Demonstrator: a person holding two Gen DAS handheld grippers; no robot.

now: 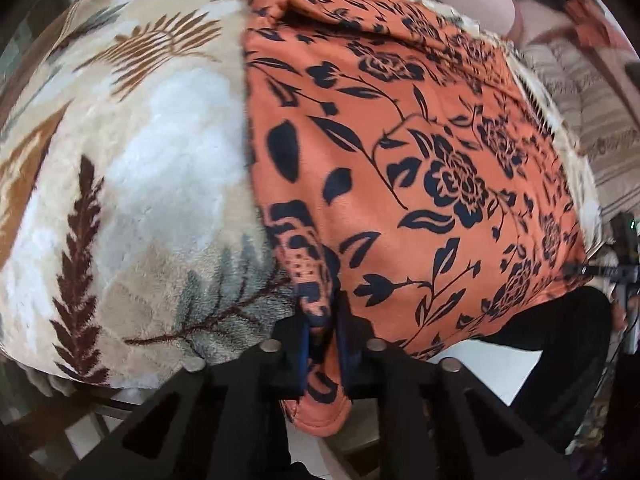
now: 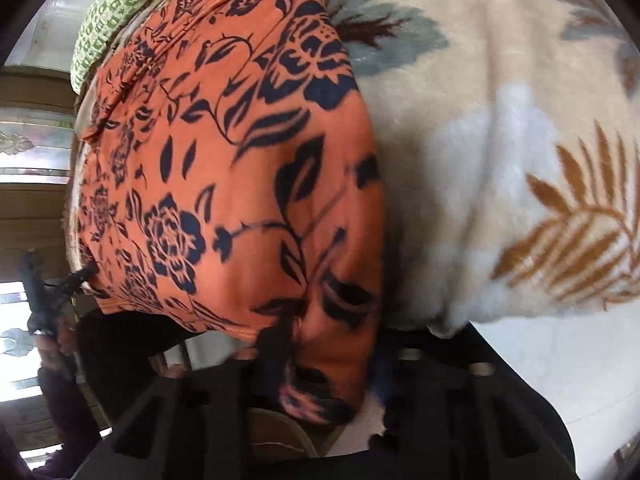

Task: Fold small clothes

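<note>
Left tongs (image 1: 322,344) pinching soft orange floral garment (image 1: 400,152), plush leaf-print blanket (image 1: 140,152)

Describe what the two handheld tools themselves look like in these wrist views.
The left tool is matt black plastic with angular ribbed arms, cut-out slots, round grey metal studs on top and blue pads lining its fingers. The right tool is blurred but shows the same black frame, slots and a hint of blue. No cables, markings or sleeves show.
</note>
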